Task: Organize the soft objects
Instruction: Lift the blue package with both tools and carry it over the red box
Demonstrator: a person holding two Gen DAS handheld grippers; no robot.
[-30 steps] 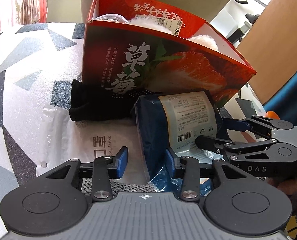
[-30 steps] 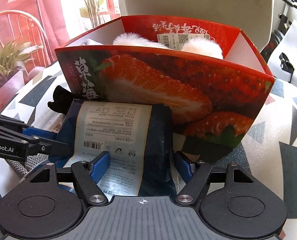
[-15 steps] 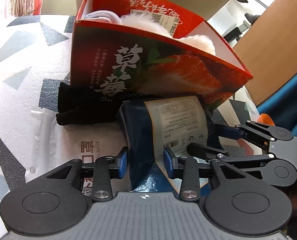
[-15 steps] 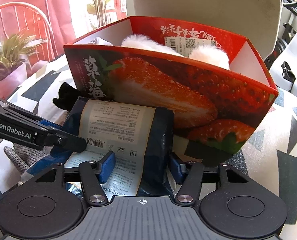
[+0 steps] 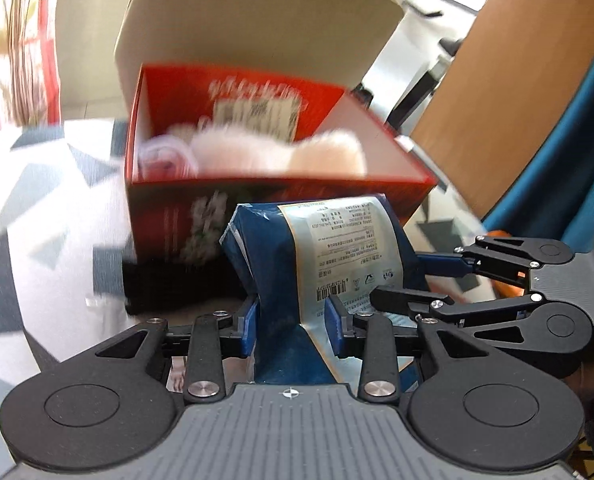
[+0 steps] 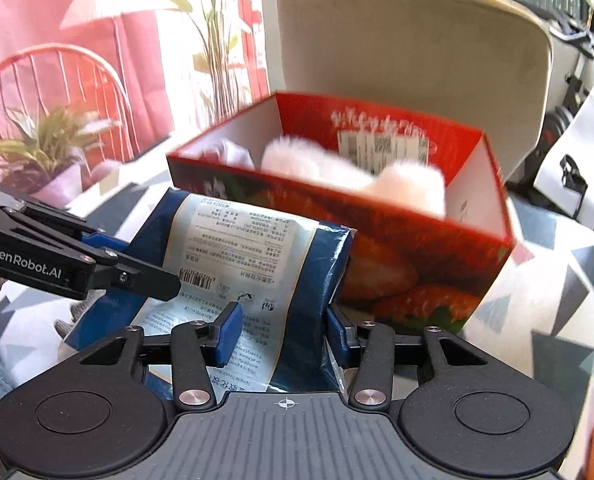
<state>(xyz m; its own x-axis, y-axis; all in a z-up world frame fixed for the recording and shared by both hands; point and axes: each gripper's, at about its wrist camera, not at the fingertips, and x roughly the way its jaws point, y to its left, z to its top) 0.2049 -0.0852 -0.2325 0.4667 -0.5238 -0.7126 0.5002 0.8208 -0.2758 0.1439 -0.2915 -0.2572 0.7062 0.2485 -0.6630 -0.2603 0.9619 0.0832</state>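
Left wrist view, left gripper (image 5: 292, 322): jaws have just been closing, and its blue pads (image 5: 250, 322) are now pressing both sides of the blue packet (image 5: 297, 256), gripping one end of it.
Right wrist view, right gripper (image 6: 284, 330): jaws have just been closing too; its pads are squeezing the same blue packet (image 6: 253, 264) at the other end, so both tools are holding it together.
Blue packet: sitting lifted clear of the table, its white printed label facing up, just in front of the box's near wall and about level with its rim.
Red strawberry box (image 6: 425, 264): standing open on the patterned table (image 6: 557, 280); a white fluffy item (image 6: 337, 168) is lying inside, with a pale bundle in the far left corner, too blurred to name.
Black cloth (image 5: 169, 284): lying on the table against the foot of the box, left of the packet.
Chair (image 6: 409, 52): standing behind the box.
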